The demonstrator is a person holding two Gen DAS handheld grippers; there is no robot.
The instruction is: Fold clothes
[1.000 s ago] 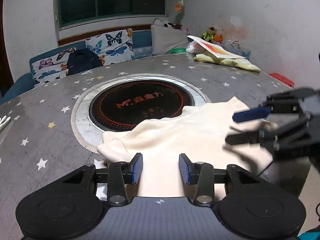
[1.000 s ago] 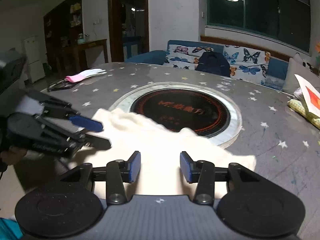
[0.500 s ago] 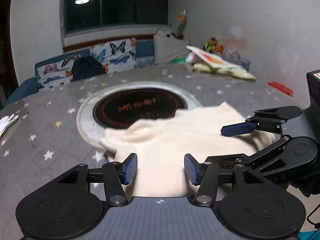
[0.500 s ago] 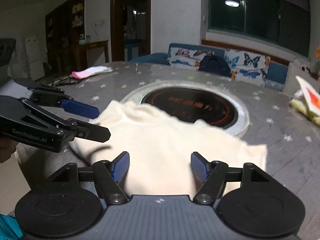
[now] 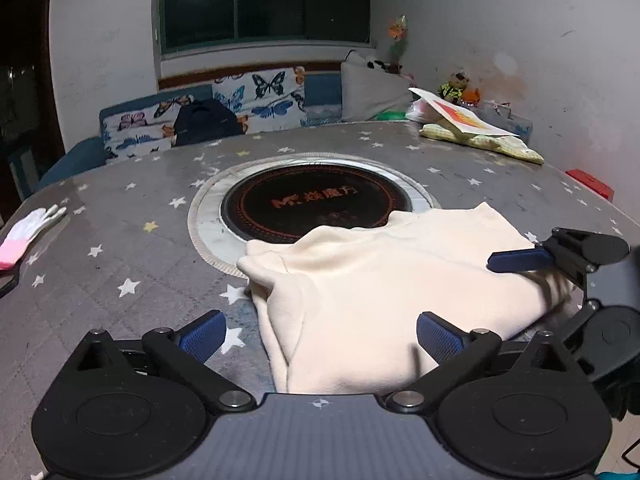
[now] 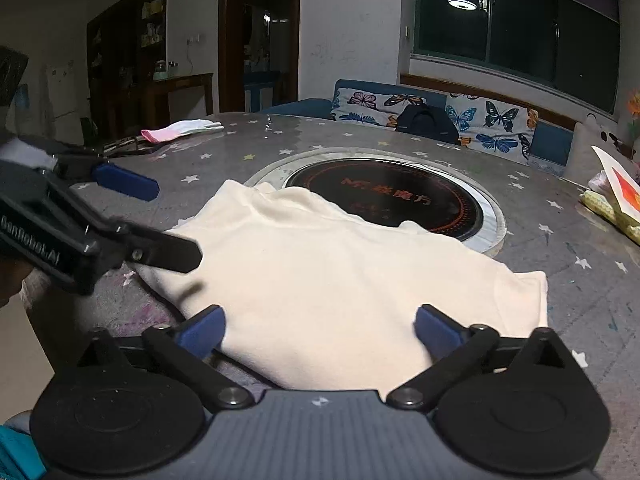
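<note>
A cream garment (image 5: pixel 384 280) lies folded and bunched on the grey star-patterned table, its far edge over the rim of the round black cooktop. It also shows in the right wrist view (image 6: pixel 340 280). My left gripper (image 5: pixel 320 338) is open and empty, its jaws wide apart just above the garment's near edge. My right gripper (image 6: pixel 320 330) is open and empty over the garment's other near edge. Each gripper shows in the other's view, the right one (image 5: pixel 532 280) at the garment's right end, the left one (image 6: pixel 160 220) at its left end.
The round black cooktop (image 5: pixel 316 204) sits in the middle of the table (image 5: pixel 120 240). A pink and white glove (image 5: pixel 24 236) lies at the left edge. Papers and a yellow cloth (image 5: pixel 480 136) lie far right, with a red box (image 5: pixel 590 182). A butterfly-print sofa (image 5: pixel 200 120) stands behind.
Both grippers have opened wider and drawn back and up from the garment, which now lies loose on the table.
</note>
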